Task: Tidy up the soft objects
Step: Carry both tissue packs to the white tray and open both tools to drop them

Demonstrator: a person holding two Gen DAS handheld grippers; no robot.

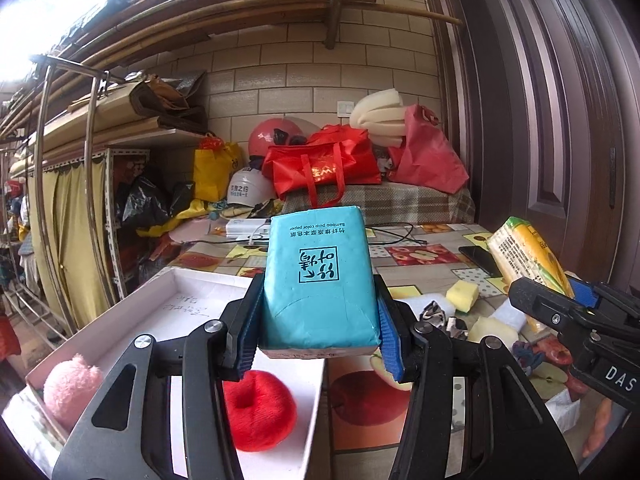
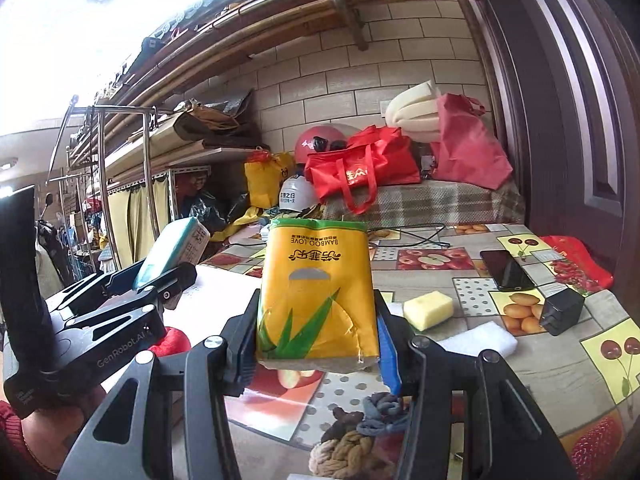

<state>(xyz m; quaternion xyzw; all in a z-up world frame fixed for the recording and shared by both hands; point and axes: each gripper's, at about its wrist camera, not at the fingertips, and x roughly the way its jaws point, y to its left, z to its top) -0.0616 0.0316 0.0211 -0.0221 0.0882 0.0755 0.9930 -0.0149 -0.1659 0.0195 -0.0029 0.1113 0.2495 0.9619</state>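
Observation:
My left gripper (image 1: 318, 330) is shut on a teal tissue pack (image 1: 318, 280), held above the near edge of a white box (image 1: 160, 304). Inside that box lie a red plush ball (image 1: 260, 412) and a pink plush toy (image 1: 70, 386). My right gripper (image 2: 316, 340) is shut on a yellow tissue pack (image 2: 318, 292), held over the fruit-print tablecloth (image 2: 560, 380). In the left wrist view the yellow tissue pack (image 1: 528, 256) and its gripper show at the right. In the right wrist view the teal tissue pack (image 2: 174, 250) shows at the left.
On the table lie a yellow sponge (image 2: 428, 310), a white foam piece (image 2: 478, 342), knotted yarn scrunchies (image 2: 360, 436), a phone (image 2: 506, 270) and a black charger (image 2: 562, 312). A red bag (image 1: 324, 164) and helmets sit behind. A person's hand (image 2: 52, 424) holds the left gripper.

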